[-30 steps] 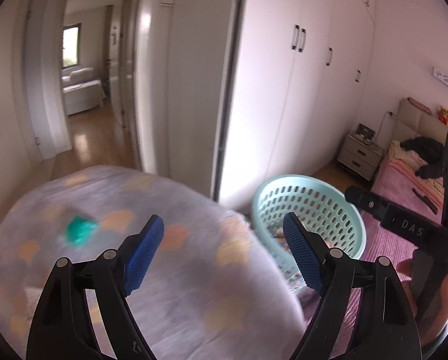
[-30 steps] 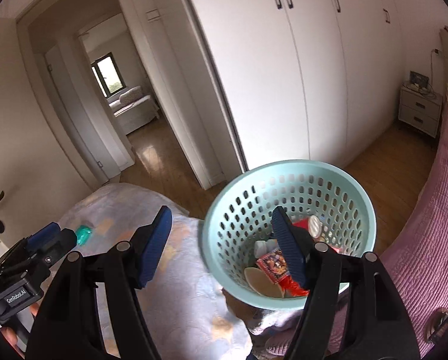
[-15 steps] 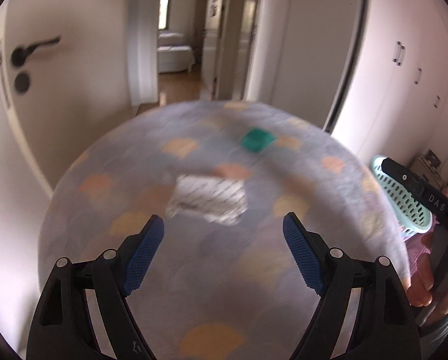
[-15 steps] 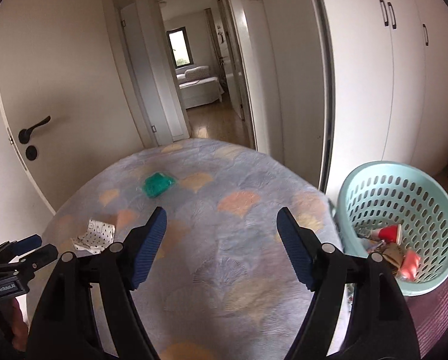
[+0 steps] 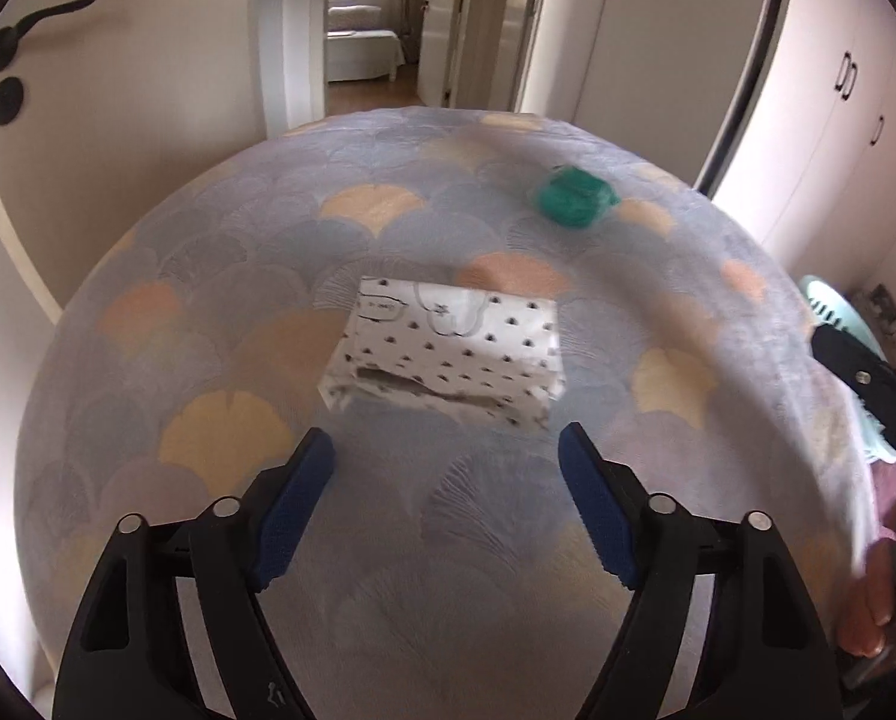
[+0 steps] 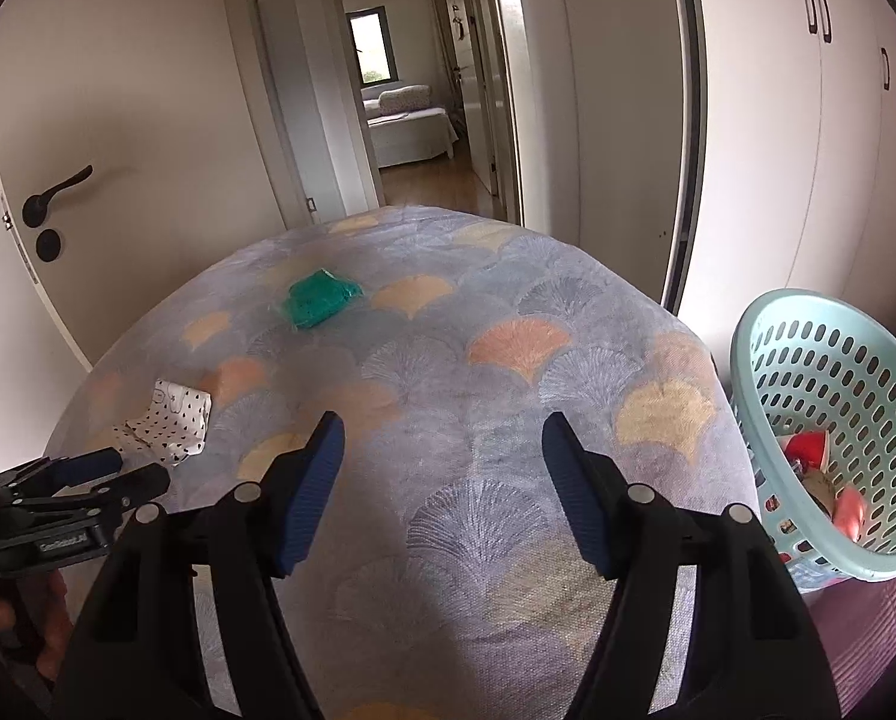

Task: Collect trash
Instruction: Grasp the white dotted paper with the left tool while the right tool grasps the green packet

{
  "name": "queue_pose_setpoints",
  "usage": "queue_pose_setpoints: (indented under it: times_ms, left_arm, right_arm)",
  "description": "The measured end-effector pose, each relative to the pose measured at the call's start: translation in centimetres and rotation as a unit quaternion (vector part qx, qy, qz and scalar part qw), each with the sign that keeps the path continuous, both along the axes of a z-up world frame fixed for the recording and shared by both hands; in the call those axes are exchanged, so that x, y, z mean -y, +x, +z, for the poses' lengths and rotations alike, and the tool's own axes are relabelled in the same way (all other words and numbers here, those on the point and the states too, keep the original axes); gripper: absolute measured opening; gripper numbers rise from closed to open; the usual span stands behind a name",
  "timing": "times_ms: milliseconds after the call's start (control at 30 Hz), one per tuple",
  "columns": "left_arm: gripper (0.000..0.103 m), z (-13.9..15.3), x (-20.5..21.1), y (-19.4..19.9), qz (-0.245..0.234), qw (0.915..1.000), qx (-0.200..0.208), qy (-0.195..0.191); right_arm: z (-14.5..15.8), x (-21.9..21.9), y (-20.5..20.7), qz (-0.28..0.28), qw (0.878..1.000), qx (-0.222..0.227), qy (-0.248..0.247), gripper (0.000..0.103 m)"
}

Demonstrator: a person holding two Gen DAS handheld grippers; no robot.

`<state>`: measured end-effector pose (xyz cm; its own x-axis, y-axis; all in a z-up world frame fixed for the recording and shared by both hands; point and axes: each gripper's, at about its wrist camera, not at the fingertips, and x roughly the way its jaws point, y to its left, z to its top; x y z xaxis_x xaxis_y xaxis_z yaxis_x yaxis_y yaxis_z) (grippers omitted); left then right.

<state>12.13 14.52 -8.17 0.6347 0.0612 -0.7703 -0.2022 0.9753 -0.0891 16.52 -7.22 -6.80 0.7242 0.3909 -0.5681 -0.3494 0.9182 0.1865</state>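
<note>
A white dotted wrapper lies on the patterned rug, just ahead of my open, empty left gripper. It also shows in the right wrist view, with the left gripper just short of it. A green crumpled wrapper lies farther back on the rug; it also shows in the right wrist view. My right gripper is open and empty above the rug. A mint basket holding several pieces of trash stands at the right.
A white door with a black handle is at the left. An open doorway leads to another room behind the rug. White wardrobes line the right wall. The basket's rim shows at the right edge of the left wrist view.
Both grippers have swung left, away from the basket and over the rug. The left gripper has closed in on the dotted wrapper. Both stay open.
</note>
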Motion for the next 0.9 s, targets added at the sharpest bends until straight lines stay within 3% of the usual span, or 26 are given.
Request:
queue_pose_setpoints:
  times_ms: [167,300,400,467,600,700,767,867,900]
  left_arm:
    - [0.056,0.4,-1.7,-0.5,0.005,1.0,0.004,-0.007]
    - [0.054,0.5,-4.4,-1.0,0.022,0.9993,0.007,-0.029]
    - [0.054,0.8,-5.2,-1.4,-0.001,0.9978,0.015,-0.064]
    - [0.061,1.1,-5.2,-1.2,-0.022,0.9948,0.021,-0.097]
    - [0.059,0.8,-5.9,0.3,0.005,0.9898,0.014,-0.142]
    - [0.047,0.8,-5.9,1.6,0.034,0.9909,0.014,-0.13]
    - [0.03,0.6,-5.7,2.7,0.038,0.9915,0.011,-0.124]
    - [0.011,0.5,-4.7,4.0,0.036,0.9952,0.007,-0.091]
    - [0.01,0.4,-4.6,4.3,0.03,0.9955,0.007,-0.089]
  right_arm:
    - [0.0,-0.5,0.0,0.002,1.0,0.002,-0.011,0.065]
    - [-0.1,-0.4,0.0,0.005,1.0,0.001,-0.008,0.065]
    - [-0.1,-0.2,0.2,0.003,1.0,-0.004,-0.003,0.065]
    - [-0.1,-0.3,0.3,0.002,1.0,-0.006,-0.005,0.065]
    - [0.1,-0.8,0.2,0.009,1.0,-0.006,-0.019,0.065]
    - [0.7,-1.7,0.3,0.026,0.999,-0.008,-0.026,0.065]
    - [1.5,-2.3,0.5,0.041,0.999,-0.008,-0.021,0.065]
    - [3.1,-4.2,1.5,0.057,0.998,-0.008,-0.03,0.065]
    - [3.5,-5.0,2.0,0.064,0.997,-0.011,-0.032,0.065]
